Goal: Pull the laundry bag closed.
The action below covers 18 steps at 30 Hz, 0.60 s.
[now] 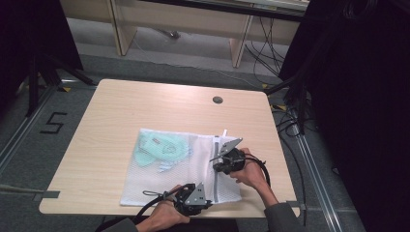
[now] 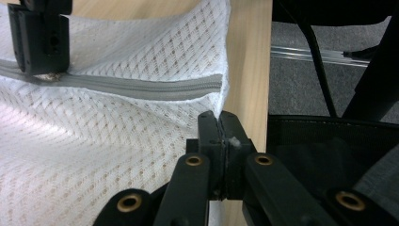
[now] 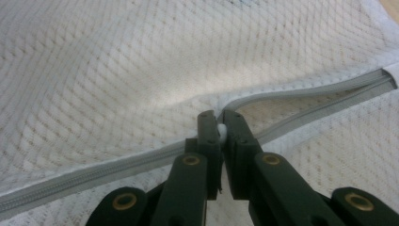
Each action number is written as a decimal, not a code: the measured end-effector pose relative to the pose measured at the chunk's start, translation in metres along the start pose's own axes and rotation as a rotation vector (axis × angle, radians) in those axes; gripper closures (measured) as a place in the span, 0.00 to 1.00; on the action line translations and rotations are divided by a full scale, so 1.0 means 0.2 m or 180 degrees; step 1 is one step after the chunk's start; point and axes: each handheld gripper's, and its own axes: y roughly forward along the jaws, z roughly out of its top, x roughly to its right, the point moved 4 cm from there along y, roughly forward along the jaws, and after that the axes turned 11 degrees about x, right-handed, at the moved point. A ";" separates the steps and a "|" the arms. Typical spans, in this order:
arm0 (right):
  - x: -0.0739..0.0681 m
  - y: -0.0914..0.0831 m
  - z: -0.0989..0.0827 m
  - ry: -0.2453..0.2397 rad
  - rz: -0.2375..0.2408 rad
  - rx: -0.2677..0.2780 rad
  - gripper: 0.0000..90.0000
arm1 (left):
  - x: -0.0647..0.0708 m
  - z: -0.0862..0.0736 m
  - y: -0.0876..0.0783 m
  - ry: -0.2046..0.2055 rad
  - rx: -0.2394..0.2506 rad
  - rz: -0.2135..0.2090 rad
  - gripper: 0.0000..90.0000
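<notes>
With my left gripper (image 2: 219, 123) pinching the near corner of the white mesh laundry bag (image 1: 159, 169) lying on the pale wooden tabletop (image 1: 111, 111), my right gripper (image 3: 220, 123) clamps the grey zipper's (image 2: 141, 87) pull, probably mid-zip, requiring a steady pull along the track.
</notes>
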 end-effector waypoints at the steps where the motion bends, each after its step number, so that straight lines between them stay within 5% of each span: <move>1: 0.01 0.00 0.00 -0.0008 -0.0017 -0.0017 0.96 | 0.00 0.00 0.00 0.0035 -0.0023 0.0005 0.99; 9: 0.07 0.00 0.01 0.0045 -0.0167 0.0028 0.96 | 0.02 0.00 -0.01 0.0030 -0.0027 -0.0038 0.99; 18: 0.11 0.03 0.02 0.0054 -0.0134 0.0047 0.96 | 0.02 0.01 -0.02 -0.0031 0.0028 -0.0041 0.99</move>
